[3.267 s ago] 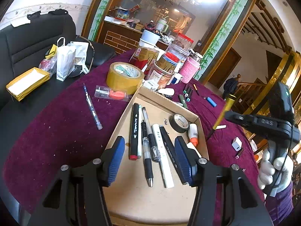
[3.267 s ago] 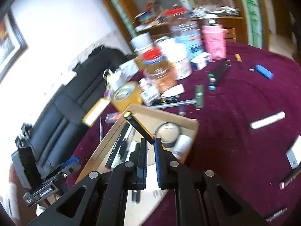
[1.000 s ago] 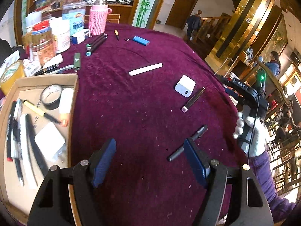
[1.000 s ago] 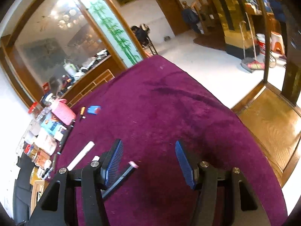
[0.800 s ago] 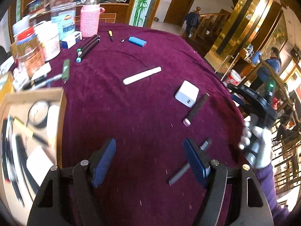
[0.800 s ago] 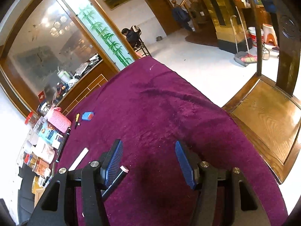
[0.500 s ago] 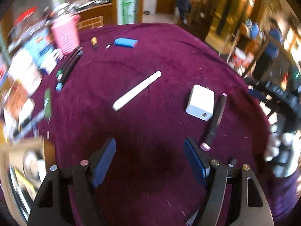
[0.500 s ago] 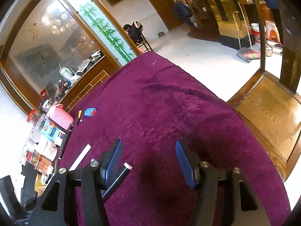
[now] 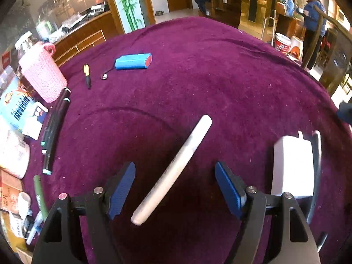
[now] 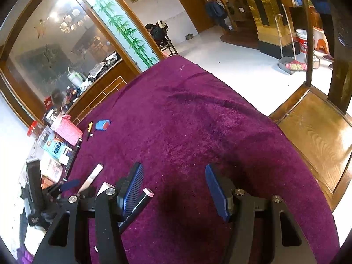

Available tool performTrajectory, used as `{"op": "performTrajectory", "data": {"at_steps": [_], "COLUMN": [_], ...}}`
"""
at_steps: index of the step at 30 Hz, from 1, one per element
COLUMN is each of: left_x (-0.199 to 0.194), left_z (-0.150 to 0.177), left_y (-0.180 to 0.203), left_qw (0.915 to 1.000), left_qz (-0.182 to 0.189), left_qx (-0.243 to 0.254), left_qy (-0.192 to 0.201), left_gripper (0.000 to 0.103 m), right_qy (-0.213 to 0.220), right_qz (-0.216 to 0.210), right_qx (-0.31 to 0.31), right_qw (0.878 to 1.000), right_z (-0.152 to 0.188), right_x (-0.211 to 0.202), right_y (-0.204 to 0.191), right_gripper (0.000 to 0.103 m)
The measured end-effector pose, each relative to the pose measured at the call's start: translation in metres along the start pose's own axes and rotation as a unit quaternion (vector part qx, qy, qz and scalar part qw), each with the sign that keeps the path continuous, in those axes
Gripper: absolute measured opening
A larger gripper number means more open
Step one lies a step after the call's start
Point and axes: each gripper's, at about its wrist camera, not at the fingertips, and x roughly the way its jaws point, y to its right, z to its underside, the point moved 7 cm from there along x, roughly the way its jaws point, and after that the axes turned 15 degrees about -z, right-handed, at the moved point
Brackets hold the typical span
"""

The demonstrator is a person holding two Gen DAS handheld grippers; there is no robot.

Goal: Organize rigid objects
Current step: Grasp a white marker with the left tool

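Observation:
In the left wrist view a white stick-shaped object [image 9: 176, 167] lies slanted on the purple cloth, between the fingers of my open left gripper [image 9: 175, 189]; the pads stand clear of it on both sides. A white block [image 9: 292, 165] sits just right of the right finger, with a dark pen behind it. My right gripper [image 10: 173, 187] is open over bare cloth. A dark pen with a pink tip [image 10: 142, 200] lies beside its left finger. The white stick [image 10: 91, 177] and the left gripper [image 10: 66, 187] show at that view's left.
A blue battery pack [image 9: 133, 61], a small yellow-black pen [image 9: 87, 76], dark markers [image 9: 54, 129], a pink knitted cup [image 9: 43, 74], boxes and jars line the far left. The table edge drops to a wooden chair seat [image 10: 312, 140] on the right. People stand in the background.
My left gripper swept right across the table, away from the cardboard box, and came down over the white stick, which now lies between its fingers. The right gripper stayed put.

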Motion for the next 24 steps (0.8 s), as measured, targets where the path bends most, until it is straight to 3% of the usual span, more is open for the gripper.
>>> {"op": "performTrajectory", "data": {"at_steps": [2,3,4,5,12,20,24], "left_x": [0.001,-0.002,-0.006,-0.01,-0.039,-0.044,-0.061], "left_z": [0.001,0.003,0.004,0.007,0.044,0.053,0.06], "left_y": [0.001,0.003,0.004,0.007,0.016,0.021,0.014], "left_qw": [0.9995,0.9988,0.9993,0.999,0.998,0.999,0.9965], "left_qz": [0.022,0.043,0.034,0.042,0.058,0.026,0.055], "left_qx": [-0.018,-0.021,-0.014,-0.013,-0.017,-0.033,-0.064], "left_qy": [-0.01,-0.01,-0.005,-0.008,-0.019,-0.012,-0.002], "left_gripper": [0.062,0.04,0.016,0.012,0.012,0.014,0.012], "right_qy": [-0.005,-0.007,-0.009,-0.01,-0.011,-0.021,-0.024], "right_qz": [0.002,0.003,0.004,0.004,0.003,0.01,0.015], "right_qx": [-0.005,-0.007,-0.007,-0.007,-0.002,-0.007,-0.011], "right_qw": [1.0,1.0,1.0,1.0,1.0,1.0,1.0], "right_z": [0.001,0.002,0.002,0.002,0.003,0.007,0.007], "right_x": [0.002,0.003,0.004,0.005,0.004,0.007,0.008], "right_y": [-0.001,-0.001,-0.002,-0.001,0.001,0.002,0.003], "right_gripper": [0.062,0.062,0.062,0.062,0.062,0.062,0.062]}}
